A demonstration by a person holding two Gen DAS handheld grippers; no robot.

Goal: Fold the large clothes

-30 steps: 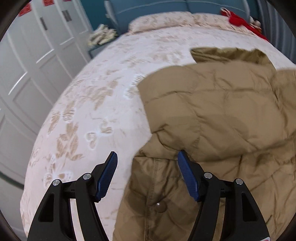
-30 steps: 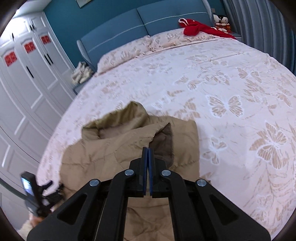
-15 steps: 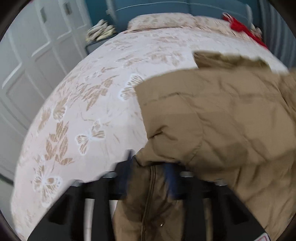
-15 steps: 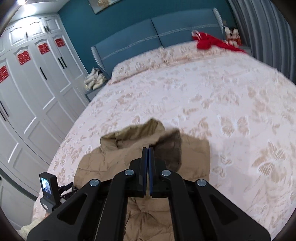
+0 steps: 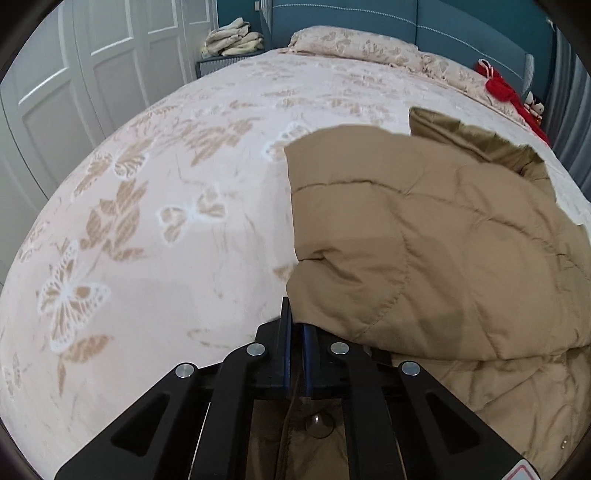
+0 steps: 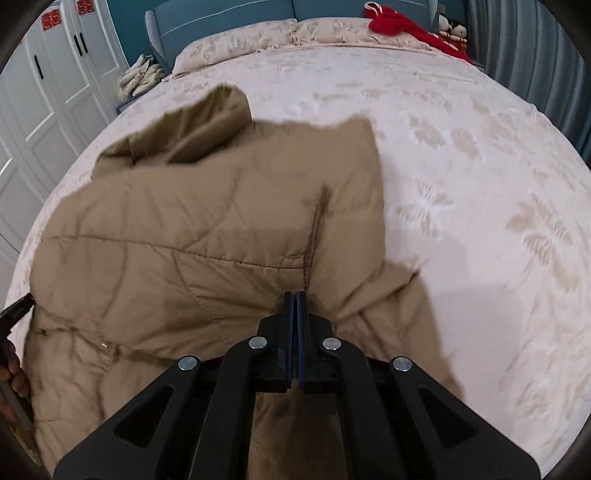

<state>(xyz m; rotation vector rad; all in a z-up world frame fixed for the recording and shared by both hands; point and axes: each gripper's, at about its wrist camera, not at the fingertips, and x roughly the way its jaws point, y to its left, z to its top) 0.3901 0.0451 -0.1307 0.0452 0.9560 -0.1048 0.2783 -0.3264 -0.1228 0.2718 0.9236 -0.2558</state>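
Note:
A large tan quilted jacket lies on the bed, its upper part folded over its lower part. My left gripper is shut on the jacket's left edge, with fabric and a snap button between and below the fingers. In the right wrist view the jacket spreads left and ahead, hood at the far end. My right gripper is shut on a fold of the jacket near its right side. The left gripper's tip shows at the jacket's left edge.
The bed cover is pale pink with butterfly prints. Pillows and a red garment lie by the blue headboard. White wardrobe doors stand left. A nightstand holds folded cloth. Grey curtains hang right.
My left gripper has closed from wide open onto the jacket's edge. My right gripper, still shut on the fabric, has moved down and forward, bringing the jacket's upper part closer.

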